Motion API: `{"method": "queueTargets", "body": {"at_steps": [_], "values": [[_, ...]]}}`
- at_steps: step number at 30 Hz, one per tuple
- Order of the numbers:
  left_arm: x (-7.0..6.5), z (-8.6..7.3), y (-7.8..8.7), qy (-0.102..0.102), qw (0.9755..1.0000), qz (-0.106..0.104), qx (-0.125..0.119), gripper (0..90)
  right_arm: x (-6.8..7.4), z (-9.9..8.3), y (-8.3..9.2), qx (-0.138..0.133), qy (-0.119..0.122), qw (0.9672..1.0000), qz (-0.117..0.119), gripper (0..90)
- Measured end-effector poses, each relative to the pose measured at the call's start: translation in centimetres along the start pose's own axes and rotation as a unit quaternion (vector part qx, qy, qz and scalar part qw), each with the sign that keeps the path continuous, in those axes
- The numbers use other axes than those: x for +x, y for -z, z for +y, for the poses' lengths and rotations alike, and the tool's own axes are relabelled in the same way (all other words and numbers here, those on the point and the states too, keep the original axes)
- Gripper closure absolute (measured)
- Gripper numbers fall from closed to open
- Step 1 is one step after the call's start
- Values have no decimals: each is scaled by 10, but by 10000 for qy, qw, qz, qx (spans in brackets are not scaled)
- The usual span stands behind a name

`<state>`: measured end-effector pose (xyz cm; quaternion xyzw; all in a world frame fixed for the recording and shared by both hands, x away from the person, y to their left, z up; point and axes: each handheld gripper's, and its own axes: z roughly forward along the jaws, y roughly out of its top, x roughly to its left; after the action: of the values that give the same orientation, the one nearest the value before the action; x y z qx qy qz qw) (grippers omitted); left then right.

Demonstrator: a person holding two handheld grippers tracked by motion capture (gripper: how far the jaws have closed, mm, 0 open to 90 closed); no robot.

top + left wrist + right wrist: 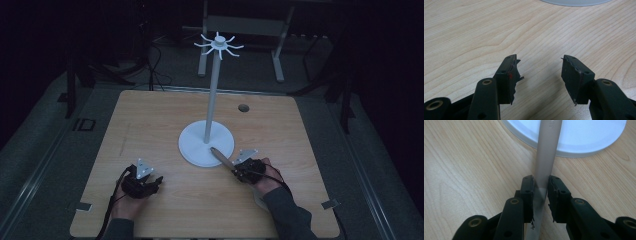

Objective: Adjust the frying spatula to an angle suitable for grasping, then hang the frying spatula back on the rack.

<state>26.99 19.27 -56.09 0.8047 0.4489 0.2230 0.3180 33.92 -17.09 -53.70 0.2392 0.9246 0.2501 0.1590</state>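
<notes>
A white stand rises from a round base (197, 145) near the table's middle, its thin pole (212, 95) topped by a ring of hooks (219, 45). My right gripper (235, 169) sits just right of the base, shut on a long grey-brown utensil handle (220, 156) that slants up over the base's edge. In the right gripper view both pads clamp the flat handle (546, 152), with the white base (586, 137) beyond it. My left gripper (155, 182) rests low at the front left. Its jaws stand open and empty (539, 72) over bare wood, with the base's rim (574, 2) at the top edge.
The wooden table (150, 120) has a small round hole (243, 107) at the back right. Metal clips sit at its front corners. Beyond the table lie a dark floor, cables and the legs of another desk (277, 55).
</notes>
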Motion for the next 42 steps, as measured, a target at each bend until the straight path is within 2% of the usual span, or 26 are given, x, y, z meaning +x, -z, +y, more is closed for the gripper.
{"method": "queueTargets", "body": {"at_steps": [2,6,12,18,24,28,42], "values": [[0,0,0,-5,10000,4,11,470,-1,2,-2,77,20,10000,-13,733],[1,0,0,-3,10000,5,11,471,-4,6,-8,277,-108,9995,82,710],[1,0,-1,-9,10000,7,31,470,-7,11,-14,404,-313,9986,162,716],[1,0,-1,-2,10000,-1,47,470,-6,15,-15,519,-413,9976,180,741],[1,0,-3,-26,10000,3,90,470,-5,11,-12,325,-430,9985,114,746],[1,0,-2,-13,10000,-2,84,470,-7,10,-5,71,-591,9982,92,746],[1,0,-3,-9,9999,14,125,469,-7,11,9,-471,-634,9969,-72,746]]}}
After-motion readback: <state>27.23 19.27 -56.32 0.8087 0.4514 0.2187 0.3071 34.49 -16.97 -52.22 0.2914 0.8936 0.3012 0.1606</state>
